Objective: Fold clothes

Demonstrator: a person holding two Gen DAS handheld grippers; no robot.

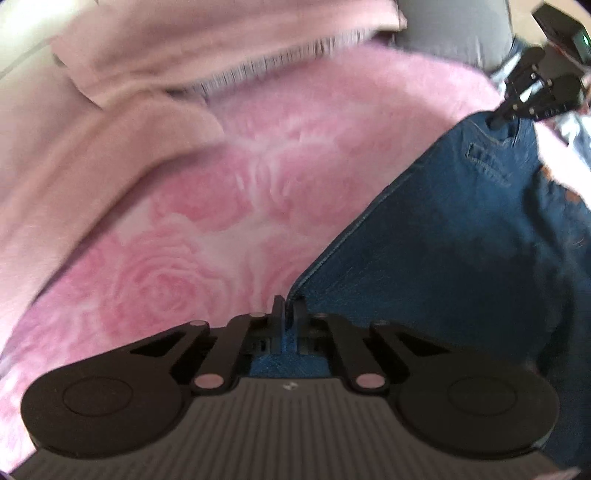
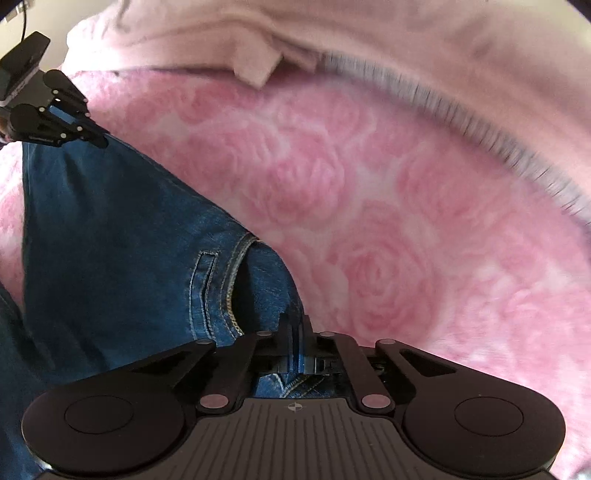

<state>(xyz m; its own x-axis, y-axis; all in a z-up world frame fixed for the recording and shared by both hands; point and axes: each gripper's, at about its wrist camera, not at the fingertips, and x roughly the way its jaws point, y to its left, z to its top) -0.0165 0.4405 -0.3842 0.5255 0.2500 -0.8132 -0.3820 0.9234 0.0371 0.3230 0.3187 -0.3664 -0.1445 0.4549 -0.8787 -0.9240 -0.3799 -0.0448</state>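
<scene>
Dark blue jeans [image 1: 461,229] lie stretched over a pink rose-patterned blanket [image 1: 229,206]. My left gripper [image 1: 289,304] is shut on one corner of the jeans, denim showing between its fingers. My right gripper [image 2: 295,323] is shut on the jeans' other corner near a belt loop and waistband seam [image 2: 207,288]. Each gripper shows in the other's view: the right one at the top right [image 1: 496,120], the left one at the top left [image 2: 99,142], both pinching the denim edge. The jeans [image 2: 110,221] hang taut between them.
A pale pink garment or blanket [image 1: 122,85] with a dark fringed hem [image 1: 280,61] lies bunched along the far side; it also shows in the right wrist view [image 2: 369,33]. A grey cushion [image 1: 454,33] sits at the far right. More cloth lies at the right edge [image 1: 572,136].
</scene>
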